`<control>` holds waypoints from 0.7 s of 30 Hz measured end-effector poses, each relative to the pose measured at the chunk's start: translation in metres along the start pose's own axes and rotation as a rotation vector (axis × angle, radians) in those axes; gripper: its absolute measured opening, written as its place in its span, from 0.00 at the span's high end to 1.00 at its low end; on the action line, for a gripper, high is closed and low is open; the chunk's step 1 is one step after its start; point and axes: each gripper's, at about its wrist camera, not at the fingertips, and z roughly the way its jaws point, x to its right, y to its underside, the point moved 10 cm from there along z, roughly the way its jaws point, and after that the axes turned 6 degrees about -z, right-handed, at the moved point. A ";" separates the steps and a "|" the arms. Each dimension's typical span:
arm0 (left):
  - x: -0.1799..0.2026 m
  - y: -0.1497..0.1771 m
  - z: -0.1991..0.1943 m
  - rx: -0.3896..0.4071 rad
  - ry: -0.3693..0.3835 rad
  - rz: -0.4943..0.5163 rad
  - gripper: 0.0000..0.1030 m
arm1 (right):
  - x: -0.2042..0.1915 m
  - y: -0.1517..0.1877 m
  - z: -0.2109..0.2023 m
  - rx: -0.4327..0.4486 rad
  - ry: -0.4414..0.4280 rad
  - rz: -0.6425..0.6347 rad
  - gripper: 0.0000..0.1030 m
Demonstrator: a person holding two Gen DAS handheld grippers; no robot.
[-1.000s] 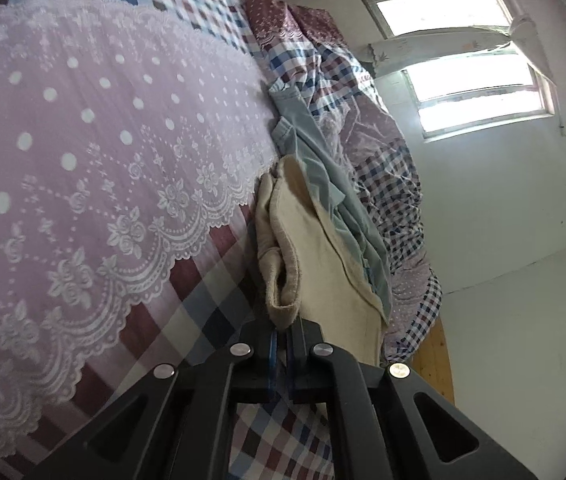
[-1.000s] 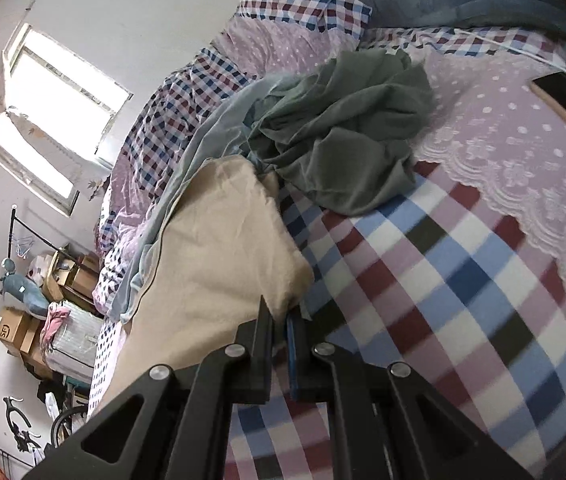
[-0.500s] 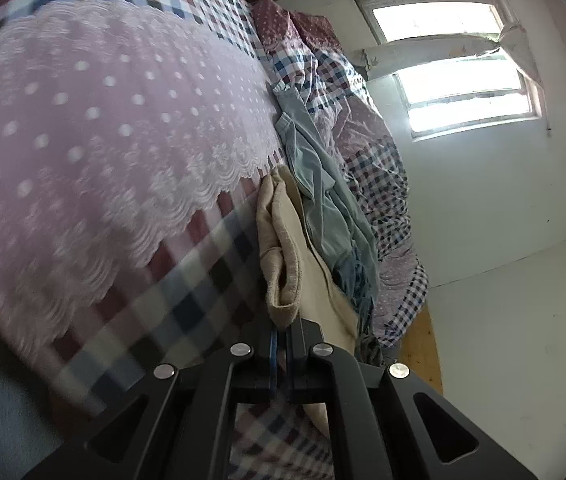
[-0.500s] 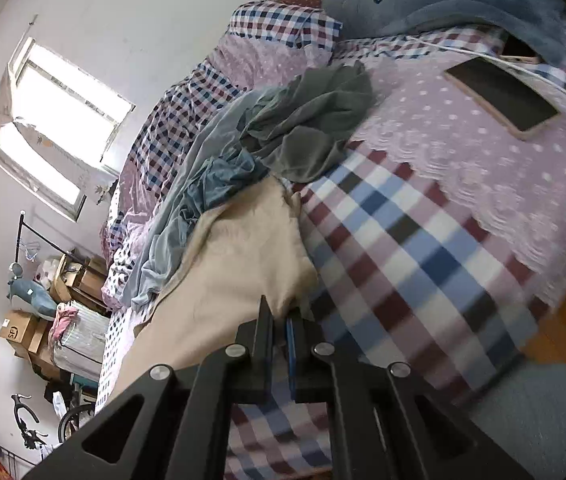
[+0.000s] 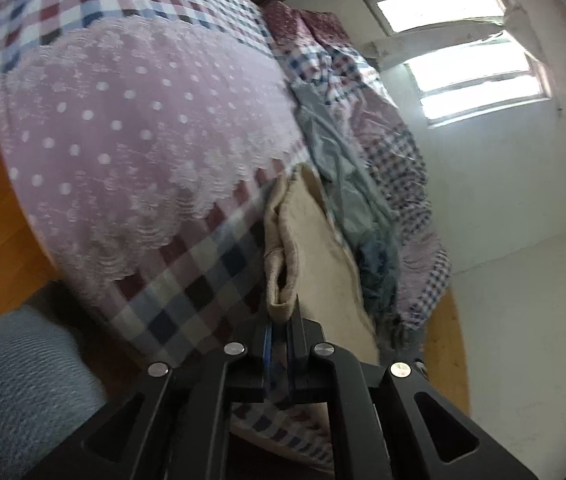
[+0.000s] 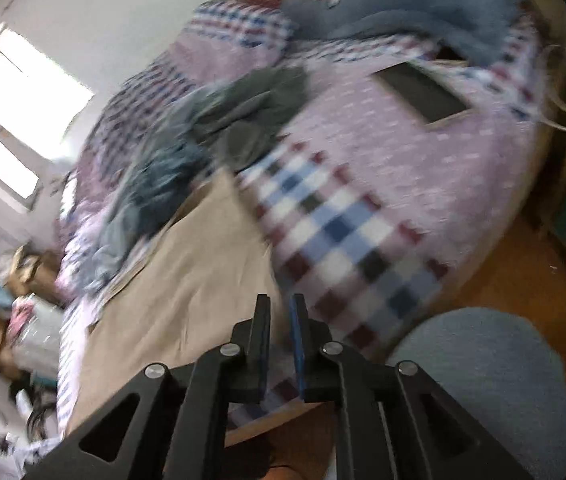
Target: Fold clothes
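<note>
The beige garment (image 5: 315, 256) lies along the near edge of the bed (image 5: 131, 128), on the checked sheet beside a heap of grey-blue clothes (image 5: 347, 184), and its near corner is pinched between the narrow fingers of the left gripper (image 5: 279, 328), which are closed on the cloth. A second ago both cameras looked closely over the bed; now each view takes in the bed's edge, the wooden floor (image 6: 523, 264) and a grey knitted sleeve or knee (image 6: 483, 380) at the bottom, so both grippers have pulled back towards the near side, and the garment has been drawn out with them so that it now covers more of the sheet in the right view. The right gripper (image 6: 281, 320), clamped on the garment's edge a second ago, is opening: a clear gap shows between its fingers, the beige cloth (image 6: 187, 292) lies just left of and under them, and whether the pads touch it I cannot tell because of blur. A dark tablet (image 6: 423, 94) lies further off on the pink dotted cover.
</note>
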 end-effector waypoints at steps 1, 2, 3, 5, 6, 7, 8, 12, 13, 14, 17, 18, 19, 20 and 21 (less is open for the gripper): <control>-0.004 -0.003 -0.003 0.015 -0.009 -0.014 0.96 | 0.002 -0.001 0.000 0.002 0.003 0.012 0.77; -0.008 -0.005 -0.006 0.030 -0.018 -0.028 0.90 | 0.004 -0.002 0.002 0.002 0.001 0.021 0.69; -0.011 -0.008 -0.010 0.046 -0.026 -0.042 0.75 | 0.002 -0.003 0.004 0.002 -0.003 0.020 0.66; -0.013 -0.014 -0.018 0.090 -0.014 -0.055 0.50 | -0.009 -0.002 0.010 -0.003 -0.009 -0.024 0.60; -0.013 -0.017 -0.021 0.109 -0.008 -0.060 0.45 | -0.018 -0.002 0.014 -0.005 -0.017 -0.056 0.56; -0.010 -0.017 -0.019 0.107 -0.002 -0.049 0.44 | -0.028 -0.002 0.019 -0.009 -0.024 -0.092 0.55; -0.007 -0.017 -0.017 0.104 0.004 -0.038 0.40 | -0.037 -0.001 0.023 -0.013 -0.032 -0.128 0.55; 0.016 -0.009 0.000 0.071 0.020 0.041 0.32 | -0.089 0.005 0.052 -0.063 -0.066 -0.332 0.54; 0.023 -0.006 0.006 0.061 0.023 0.068 0.31 | -0.103 0.007 0.060 -0.078 -0.075 -0.391 0.54; 0.029 -0.002 0.009 0.052 0.023 0.095 0.30 | -0.118 0.010 0.068 -0.091 -0.083 -0.455 0.51; 0.056 0.007 0.035 0.019 0.003 0.209 0.25 | -0.160 0.025 0.097 -0.136 -0.121 -0.616 0.43; 0.065 0.012 0.044 0.003 -0.006 0.252 0.25 | -0.172 0.029 0.106 -0.141 -0.137 -0.652 0.43; 0.074 0.018 0.055 -0.018 -0.011 0.300 0.25 | -0.184 0.033 0.115 -0.147 -0.153 -0.689 0.43; 0.083 0.023 0.066 -0.035 -0.022 0.349 0.25 | -0.196 0.037 0.123 -0.152 -0.168 -0.725 0.43; 0.094 0.031 0.080 -0.053 -0.034 0.405 0.25 | -0.207 0.041 0.132 -0.158 -0.184 -0.762 0.43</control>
